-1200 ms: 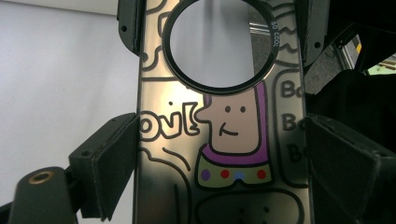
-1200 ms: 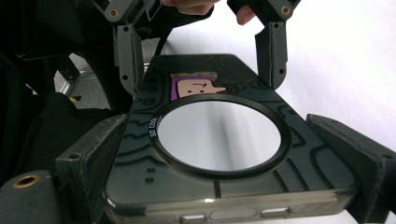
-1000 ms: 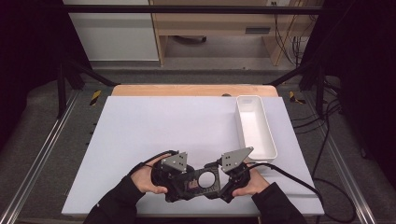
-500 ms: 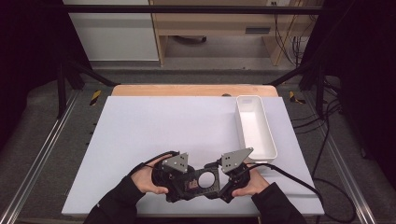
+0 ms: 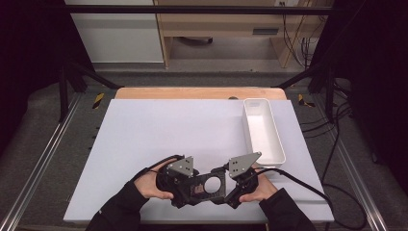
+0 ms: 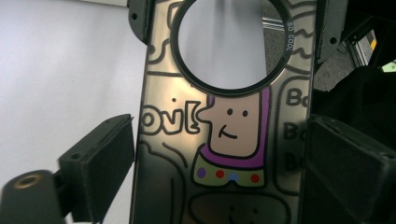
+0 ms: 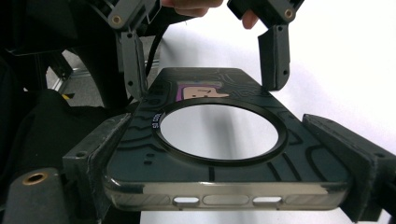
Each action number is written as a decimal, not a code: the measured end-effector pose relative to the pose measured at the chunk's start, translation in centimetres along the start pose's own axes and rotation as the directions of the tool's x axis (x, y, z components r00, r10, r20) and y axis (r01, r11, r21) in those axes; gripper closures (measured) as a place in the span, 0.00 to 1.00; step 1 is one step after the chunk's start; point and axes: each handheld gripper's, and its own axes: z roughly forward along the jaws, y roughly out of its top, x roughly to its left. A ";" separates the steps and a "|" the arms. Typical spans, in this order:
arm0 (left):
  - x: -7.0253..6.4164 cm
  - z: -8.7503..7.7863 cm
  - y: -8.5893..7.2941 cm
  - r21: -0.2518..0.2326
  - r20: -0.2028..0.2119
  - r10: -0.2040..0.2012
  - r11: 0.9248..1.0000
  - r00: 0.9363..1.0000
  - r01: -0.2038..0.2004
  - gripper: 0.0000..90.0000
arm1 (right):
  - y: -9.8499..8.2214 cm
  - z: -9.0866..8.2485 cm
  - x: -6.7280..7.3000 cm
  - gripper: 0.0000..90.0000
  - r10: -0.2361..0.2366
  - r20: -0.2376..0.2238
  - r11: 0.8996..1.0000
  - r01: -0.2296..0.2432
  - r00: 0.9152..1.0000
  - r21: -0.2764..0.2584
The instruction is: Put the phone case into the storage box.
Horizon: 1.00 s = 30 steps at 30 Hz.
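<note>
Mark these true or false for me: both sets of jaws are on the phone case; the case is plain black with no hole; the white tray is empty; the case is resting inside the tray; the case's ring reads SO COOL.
1. Both grippers hold the dark translucent phone case with cartoon print, the left gripper and the right gripper at opposite ends. True.
2. The case is plain with no hole. False: it has a large round cutout and a drawn figure.
3. The long white plastic tray is empty. True.
4. The case rests in the tray. False: it is held near the table's front edge, apart from the tray.
5. The ring reads SO COOL. True.
</note>
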 end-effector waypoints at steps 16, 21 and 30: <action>0.2 -1.0 -1.4 0.090 -0.023 -0.029 0.995 0.999 0.031 0.01 | 0.1 -0.3 0.0 0.14 -0.015 0.000 1.000 0.015 1.000 0.020; 0.2 -0.6 -1.5 0.146 -0.011 -0.014 0.989 1.000 0.015 0.01 | 0.2 -0.4 0.0 0.14 -0.011 -0.001 1.000 0.011 1.000 0.028; 0.3 0.0 -0.8 0.215 -0.019 0.017 0.976 1.000 -0.013 0.02 | 0.4 -0.5 -0.1 0.14 -0.007 -0.003 0.999 0.007 1.000 0.045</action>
